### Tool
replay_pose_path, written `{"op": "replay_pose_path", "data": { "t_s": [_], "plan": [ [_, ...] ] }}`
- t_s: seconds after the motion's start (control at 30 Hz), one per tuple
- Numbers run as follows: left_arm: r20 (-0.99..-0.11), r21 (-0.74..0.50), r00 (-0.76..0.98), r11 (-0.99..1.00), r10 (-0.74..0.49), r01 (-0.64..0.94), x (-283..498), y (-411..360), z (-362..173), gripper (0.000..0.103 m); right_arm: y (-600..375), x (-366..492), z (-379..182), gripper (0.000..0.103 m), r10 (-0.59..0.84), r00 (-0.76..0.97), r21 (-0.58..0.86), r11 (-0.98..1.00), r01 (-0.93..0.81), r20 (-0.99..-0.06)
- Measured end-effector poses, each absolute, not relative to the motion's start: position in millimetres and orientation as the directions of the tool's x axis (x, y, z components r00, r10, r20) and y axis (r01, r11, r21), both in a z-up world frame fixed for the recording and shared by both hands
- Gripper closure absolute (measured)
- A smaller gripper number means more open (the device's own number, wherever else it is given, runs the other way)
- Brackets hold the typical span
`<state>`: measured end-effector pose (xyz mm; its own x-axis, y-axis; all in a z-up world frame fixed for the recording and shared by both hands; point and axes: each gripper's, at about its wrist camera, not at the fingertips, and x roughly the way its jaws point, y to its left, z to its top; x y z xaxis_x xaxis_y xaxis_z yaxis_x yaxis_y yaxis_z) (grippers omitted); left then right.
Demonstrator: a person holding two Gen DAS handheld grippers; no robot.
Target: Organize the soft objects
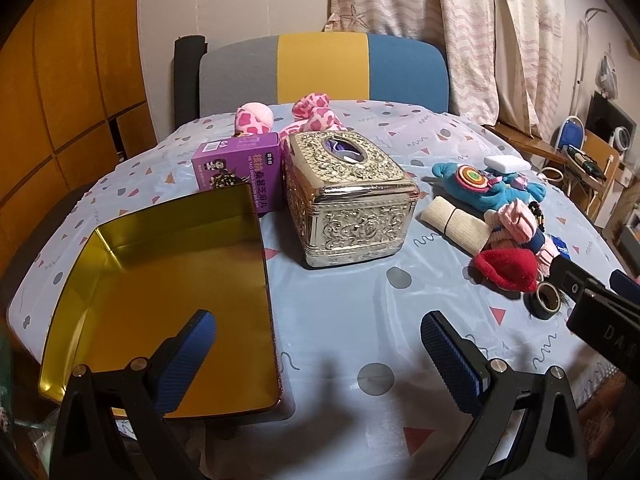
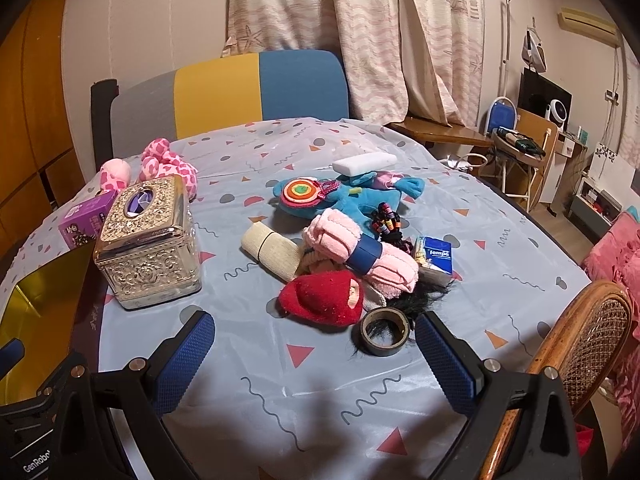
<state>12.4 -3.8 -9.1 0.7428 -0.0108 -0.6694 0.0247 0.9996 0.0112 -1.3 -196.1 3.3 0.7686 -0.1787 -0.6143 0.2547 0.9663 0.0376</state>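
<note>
A pile of soft things lies on the table: a red knit hat (image 2: 322, 298), a pink rolled towel (image 2: 368, 254), a cream cloth roll (image 2: 270, 250) and a blue plush toy (image 2: 344, 196). The pile also shows at the right of the left wrist view, with the red hat (image 1: 506, 270) nearest. A pink spotted plush (image 1: 312, 114) lies at the far side. An open gold tin tray (image 1: 160, 304) sits at the left. My left gripper (image 1: 318, 354) is open and empty beside the tray. My right gripper (image 2: 314, 354) is open and empty just short of the hat.
An ornate silver tissue box (image 1: 348, 196) and a purple carton (image 1: 236, 168) stand mid-table. A roll of black tape (image 2: 384, 332), a tissue pack (image 2: 436, 258), hair ties (image 2: 386, 220) and a white block (image 2: 364, 162) lie around the pile. A wicker chair (image 2: 584, 344) stands at the right edge.
</note>
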Motion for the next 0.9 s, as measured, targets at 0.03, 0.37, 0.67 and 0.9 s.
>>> {"op": "replay_pose_path", "data": {
  "t_s": [0.03,0.37,0.67,0.9],
  "plan": [
    [-0.670,0.013,0.742,1.000,-0.011,0.027,12.7,-4.7,-9.2,0.000,-197.2,-1.2,3.6,0.001,-0.179,0.769,0.039,0.966,0.257,-0.614],
    [-0.681,0.035,0.732,0.997,-0.022,0.062,16.3,-15.2,-11.8,0.000,-213.1,1.6,6.2,0.001,-0.196,0.769,0.050,0.958,0.283,-0.608],
    [-0.720,-0.087,0.659,0.970,-0.218,0.226,26.5,-27.1,-15.9,0.000,-248.4,0.7,21.1,0.001,-0.208,0.778,0.089,0.943,0.320,-0.593],
    [-0.765,-0.130,0.563,0.931,-0.312,0.340,41.4,-57.2,-17.8,0.000,-297.3,-5.9,30.5,0.000,-0.201,0.772,0.178,0.910,0.375,-0.603]
  ]
}}
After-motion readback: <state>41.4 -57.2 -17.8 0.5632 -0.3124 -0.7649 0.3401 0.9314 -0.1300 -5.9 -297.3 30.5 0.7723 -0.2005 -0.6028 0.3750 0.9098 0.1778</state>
